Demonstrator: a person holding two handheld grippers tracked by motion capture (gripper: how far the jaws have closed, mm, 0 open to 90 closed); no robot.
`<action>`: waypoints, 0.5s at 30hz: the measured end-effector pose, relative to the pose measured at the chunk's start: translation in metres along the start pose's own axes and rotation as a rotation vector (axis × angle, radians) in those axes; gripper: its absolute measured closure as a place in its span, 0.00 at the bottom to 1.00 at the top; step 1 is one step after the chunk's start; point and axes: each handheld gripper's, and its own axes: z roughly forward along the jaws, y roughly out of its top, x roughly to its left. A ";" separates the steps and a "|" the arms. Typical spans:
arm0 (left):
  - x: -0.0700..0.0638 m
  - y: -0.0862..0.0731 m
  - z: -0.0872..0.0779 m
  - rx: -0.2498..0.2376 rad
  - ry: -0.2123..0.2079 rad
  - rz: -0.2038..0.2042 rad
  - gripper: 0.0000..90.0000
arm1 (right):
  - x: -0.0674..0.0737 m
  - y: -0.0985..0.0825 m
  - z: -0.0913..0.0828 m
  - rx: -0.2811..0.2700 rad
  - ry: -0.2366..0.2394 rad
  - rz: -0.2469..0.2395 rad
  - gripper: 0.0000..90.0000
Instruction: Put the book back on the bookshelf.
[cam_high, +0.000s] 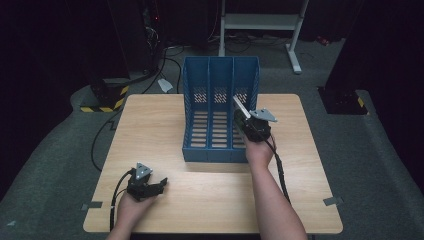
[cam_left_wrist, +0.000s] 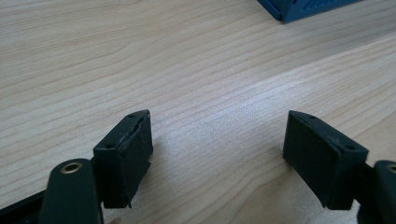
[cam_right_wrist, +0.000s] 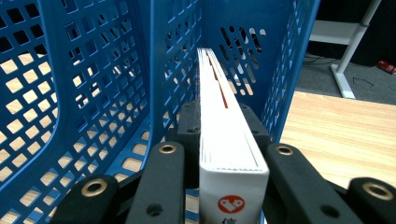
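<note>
Right gripper (cam_right_wrist: 232, 154) clamps thin white book (cam_right_wrist: 219, 102) w/ red spine logo, inside blue perforated plastic file rack (cam_high: 220, 107).
Left gripper (cam_left_wrist: 217, 154) near rack's front-left corner, jaws wide apart, holding nothing.

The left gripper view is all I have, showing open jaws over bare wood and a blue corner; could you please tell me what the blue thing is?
Observer: It is a blue file rack with three compartments, standing on the table.
Operator: Thank you. Where is the right gripper?
Observer: The right gripper is at the rack's right-hand compartment, shut on a white book.
Operator: How is the book oriented?
Observer: It stands on edge, pointing into that compartment, with a red logo on its near end.
</note>
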 end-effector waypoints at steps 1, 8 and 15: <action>0.000 0.000 0.000 0.000 0.000 0.000 0.27 | 0.000 0.000 0.000 0.002 0.000 0.002 0.84; 0.000 0.000 0.000 0.000 0.000 0.000 0.27 | 0.001 -0.005 -0.004 0.020 -0.001 0.001 0.83; 0.000 0.000 0.000 0.000 -0.004 -0.003 0.27 | 0.003 -0.012 -0.008 0.041 -0.001 -0.005 0.83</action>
